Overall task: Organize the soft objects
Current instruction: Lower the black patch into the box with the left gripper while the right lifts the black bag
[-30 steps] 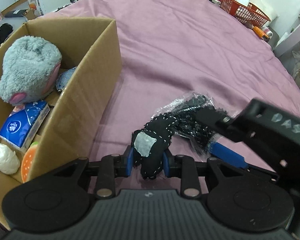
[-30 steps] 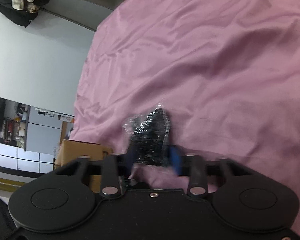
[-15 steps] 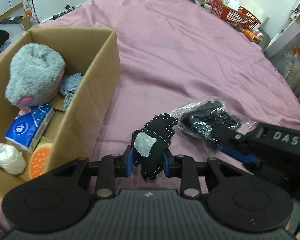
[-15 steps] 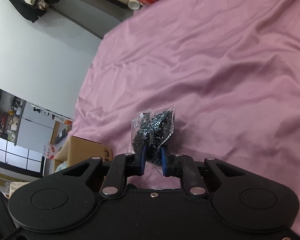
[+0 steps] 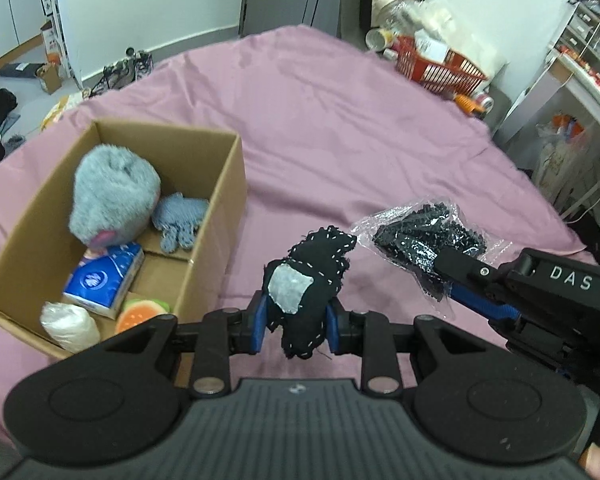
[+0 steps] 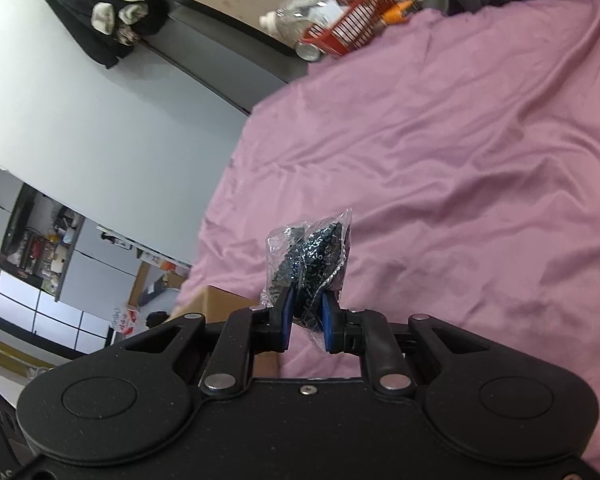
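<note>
My left gripper [image 5: 296, 320] is shut on a black stitched plush with a grey patch [image 5: 306, 280], held above the purple bedspread [image 5: 340, 128]. My right gripper [image 6: 306, 316] is shut on a clear bag of black beaded stuff [image 6: 312, 256]; in the left wrist view that bag [image 5: 424, 236] hangs to the right of the plush. The open cardboard box [image 5: 224, 208] sits to the left, holding a grey furry plush [image 5: 112, 196], a blue knitted toy [image 5: 180, 220], a tissue pack [image 5: 104, 280], a white bundle [image 5: 70, 326] and an orange slice toy [image 5: 140, 314].
A red basket [image 5: 440, 68] with bottles and clutter stands at the bed's far right edge. Shelving [image 5: 572, 80] stands to the right. Clothes and shoes lie on the floor at far left. The box corner [image 6: 220, 300] shows in the right wrist view.
Both grippers have risen above the bed with their loads; the box and bedspread look farther away. The bag has separated from the plush and moved to the right.
</note>
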